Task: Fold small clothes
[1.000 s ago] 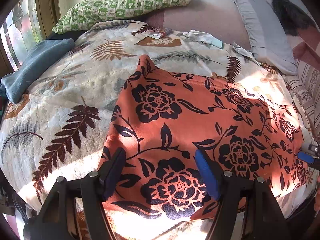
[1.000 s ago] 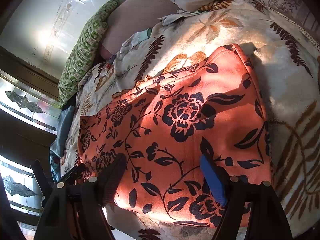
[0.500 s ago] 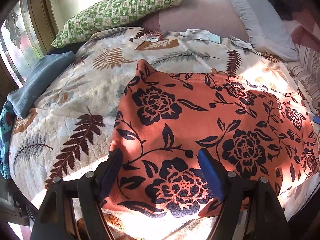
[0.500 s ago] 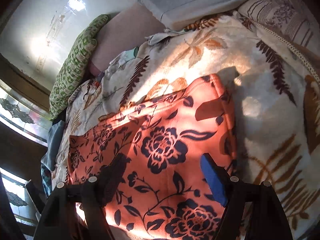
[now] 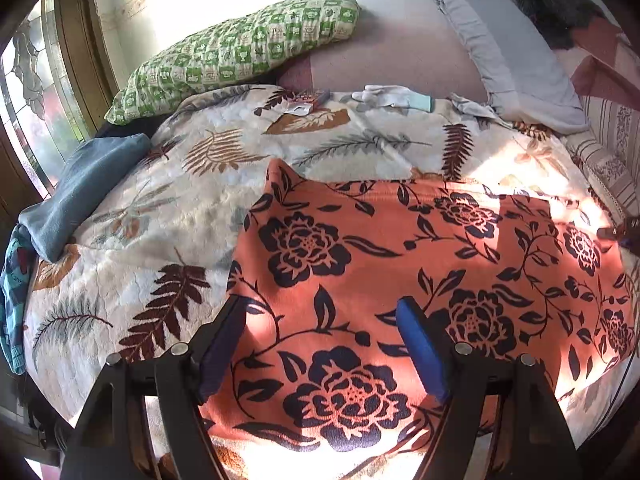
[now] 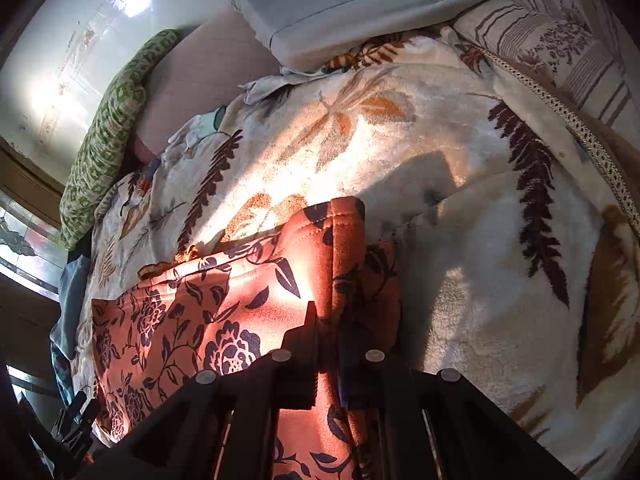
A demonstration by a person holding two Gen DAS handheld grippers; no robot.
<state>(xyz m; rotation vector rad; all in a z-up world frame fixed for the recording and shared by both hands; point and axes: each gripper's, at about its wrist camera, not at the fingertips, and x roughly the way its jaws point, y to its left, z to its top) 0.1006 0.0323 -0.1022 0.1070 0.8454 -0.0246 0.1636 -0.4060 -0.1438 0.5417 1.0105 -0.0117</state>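
Note:
An orange garment with dark flowers (image 5: 380, 264) lies spread on the leaf-print blanket (image 5: 168, 216). My left gripper (image 5: 320, 344) hovers open over the garment's near left part, nothing between its blue pads (image 5: 420, 352). In the right wrist view the right gripper (image 6: 326, 320) is shut on the garment's right edge, and the cloth (image 6: 340, 240) bunches into a raised fold just ahead of the jaws. The rest of the garment (image 6: 180, 320) stretches away to the left. The right gripper's tip (image 5: 618, 234) shows at the garment's far right corner in the left wrist view.
A green patterned pillow (image 5: 240, 52) and a grey pillow (image 5: 508, 44) lie at the bed's head. A blue folded cloth (image 5: 80, 184) rests at the left edge by the window. White gloves (image 5: 392, 96) and small packets (image 5: 304, 102) sit beyond the garment. A striped cover (image 6: 560, 28) borders the right.
The right gripper slid right to the garment's edge and closed on it, pinching up a fold. The left gripper stayed open over the near left part.

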